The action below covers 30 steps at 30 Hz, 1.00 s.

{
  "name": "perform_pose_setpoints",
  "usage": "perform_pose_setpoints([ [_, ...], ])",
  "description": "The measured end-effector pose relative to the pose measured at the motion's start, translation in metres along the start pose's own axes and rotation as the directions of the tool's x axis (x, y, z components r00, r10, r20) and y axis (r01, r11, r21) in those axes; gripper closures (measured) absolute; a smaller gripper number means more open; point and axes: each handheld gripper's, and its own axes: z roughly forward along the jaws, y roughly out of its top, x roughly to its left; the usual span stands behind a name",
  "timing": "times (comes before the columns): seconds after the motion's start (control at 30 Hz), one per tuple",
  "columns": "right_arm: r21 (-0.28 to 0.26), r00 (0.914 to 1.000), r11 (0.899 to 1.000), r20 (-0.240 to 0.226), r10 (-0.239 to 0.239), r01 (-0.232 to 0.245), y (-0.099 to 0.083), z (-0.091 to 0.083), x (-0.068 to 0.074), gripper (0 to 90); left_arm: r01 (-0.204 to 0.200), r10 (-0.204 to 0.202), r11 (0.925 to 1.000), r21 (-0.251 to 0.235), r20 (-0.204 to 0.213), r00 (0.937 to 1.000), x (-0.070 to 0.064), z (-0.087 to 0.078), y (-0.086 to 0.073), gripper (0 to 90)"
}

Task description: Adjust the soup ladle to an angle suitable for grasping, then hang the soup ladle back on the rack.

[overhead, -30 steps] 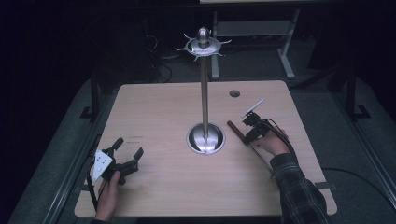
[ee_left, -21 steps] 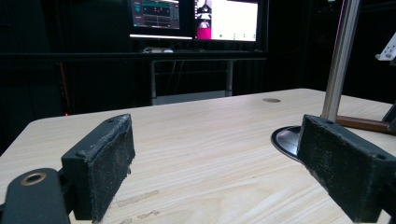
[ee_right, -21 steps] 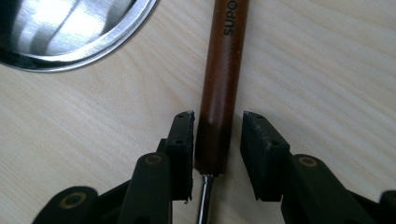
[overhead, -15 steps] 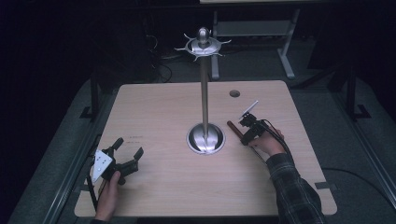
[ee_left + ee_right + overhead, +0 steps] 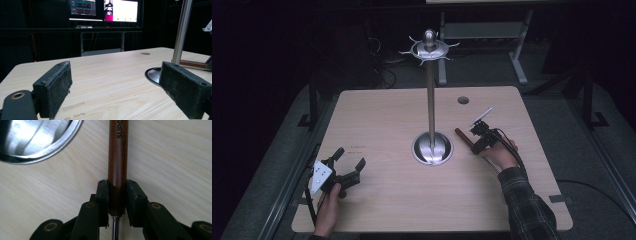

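Brown wooden handle (image 5: pixel 118 157) lies on the table (image 5: pixel 387 115) just right of the stand's round steel base (image 5: pixel 432 148), and the right gripper (image 5: pixel 478 143) now has both jaws clamped on its near end, having slid in closer over the last second. That probably means a lift comes next. A thin metal shank seems to run back between the jaws, though it is mostly hidden. Left gripper (image 5: pixel 346 168) rests spread wide near the left front edge, well apart. Open tabletop surrounds both.
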Motion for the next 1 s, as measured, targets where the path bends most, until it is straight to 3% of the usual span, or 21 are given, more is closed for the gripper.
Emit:
perform_pose_setpoints([
  [0.23, -0.094, 0.9998, 0.996, -0.020, 0.009, -0.011, -0.007, -0.019, -0.003, 73.2, -0.001, 0.001, 1.0000, 0.000, 0.000, 1.0000, 0.000, 0.000, 0.000, 10.6],
  [0.43, -0.194, 0.9996, 0.981, -0.027, 0.010, -0.015, -0.015, -0.041, -0.004, 73.2, -0.002, 0.002, 1.0000, 0.001, -0.005, 1.0000, 0.000, 0.000, 0.000, 10.6],
  [0.53, -0.281, 0.9993, 0.959, -0.035, 0.016, -0.025, -0.022, -0.051, -0.005, 73.2, -0.003, 0.003, 1.0000, 0.001, -0.005, 1.0000, 0.000, 0.000, 0.000, 10.6],
  [0.77, -0.376, 0.9992, 0.926, -0.039, 0.011, -0.024, -0.037, -0.069, -0.004, 73.2, -0.001, 0.001, 1.0000, -0.001, -0.007, 1.0000, 0.000, 0.000, 0.000, 10.6],
  [1.0, -0.501, 0.9969, 0.864, -0.076, 0.019, -0.055, -0.053, -0.086, -0.004, 73.2, -0.001, 0.001, 1.0000, -0.001, -0.004, 1.0000, 0.000, 0.000, 0.000, 10.6],
])
